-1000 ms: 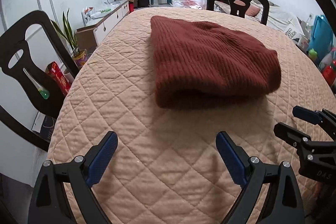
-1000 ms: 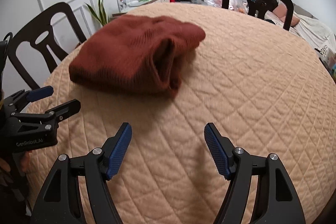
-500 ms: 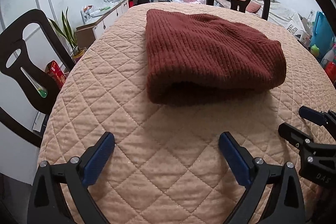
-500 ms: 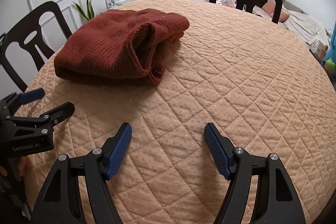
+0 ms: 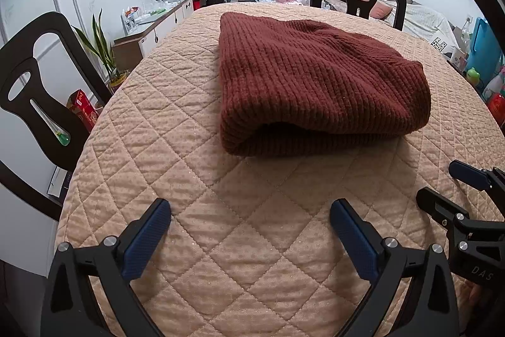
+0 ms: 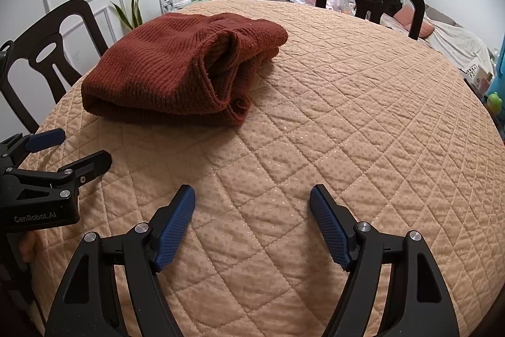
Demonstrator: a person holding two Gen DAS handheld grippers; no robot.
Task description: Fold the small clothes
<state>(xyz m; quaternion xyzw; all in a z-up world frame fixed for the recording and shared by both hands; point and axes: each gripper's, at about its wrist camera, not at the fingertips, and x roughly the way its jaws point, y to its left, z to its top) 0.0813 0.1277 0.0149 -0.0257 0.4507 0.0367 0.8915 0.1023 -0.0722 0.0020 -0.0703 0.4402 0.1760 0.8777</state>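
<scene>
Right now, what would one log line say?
left gripper: open, empty | right gripper: open, empty | rust-red ribbed knit garment: folded, on quilted tan tablecloth

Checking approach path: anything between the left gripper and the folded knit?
Nothing: only bare quilted table cover between the open left gripper and the folded rust knit, seen in the left wrist view.

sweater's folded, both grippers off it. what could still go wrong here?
1. The sweater shows loose open edges on its right side; a nudge there could undo the fold.
2. It lies near the left rim of the quilted table, so pushing it that way might slide it off.
3. The left gripper and right gripper, both open and close together, could collide.
</scene>
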